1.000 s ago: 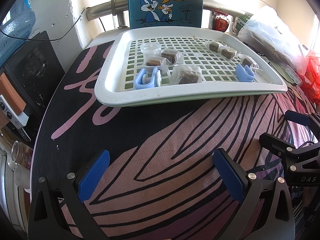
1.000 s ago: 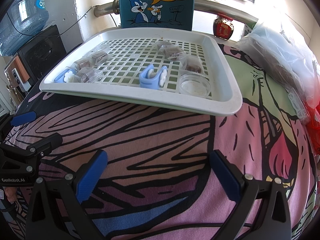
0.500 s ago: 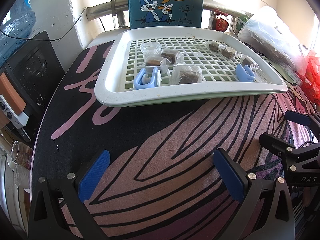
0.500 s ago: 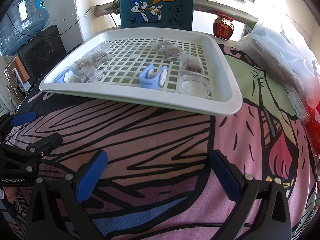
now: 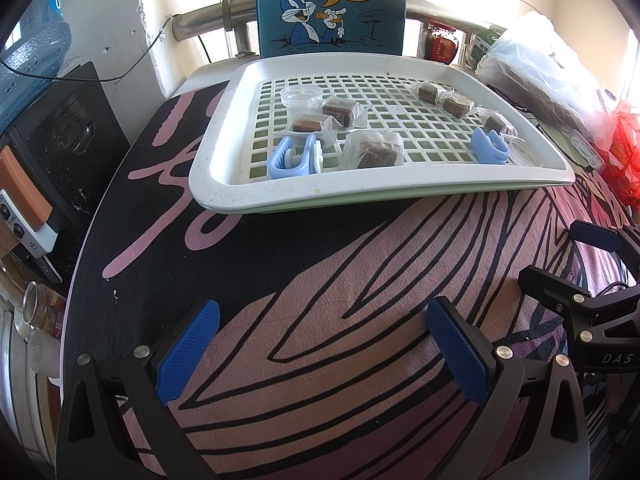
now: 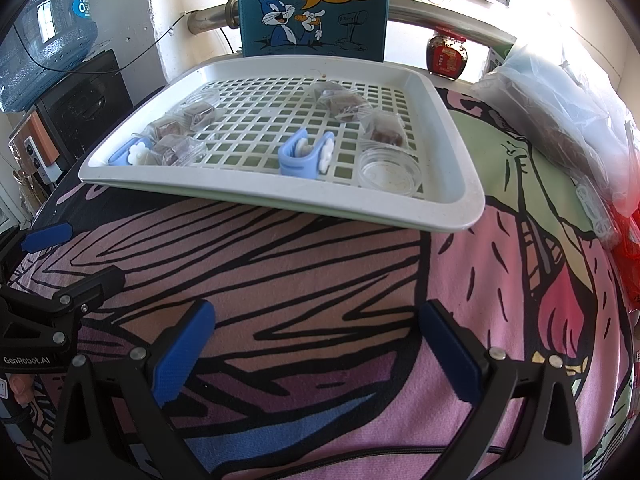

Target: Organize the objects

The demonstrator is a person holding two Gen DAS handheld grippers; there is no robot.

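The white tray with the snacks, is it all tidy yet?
Nothing looks sorted yet. The left gripper and right gripper are open and empty. On the white slotted plastic tray, the clear-wrapped brown snack cakes, blue plastic clips and clear round lids lie mixed.

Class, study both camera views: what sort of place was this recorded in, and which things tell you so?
Probably a lived-in home, not a lab. A patterned cloth covers the table, a big water bottle stands on a dispenser, and a jar and plastic bags crowd the sill.

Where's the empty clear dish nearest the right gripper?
In the right wrist view, the clear dish sits in the tray's near right corner, just right of the blue clip.
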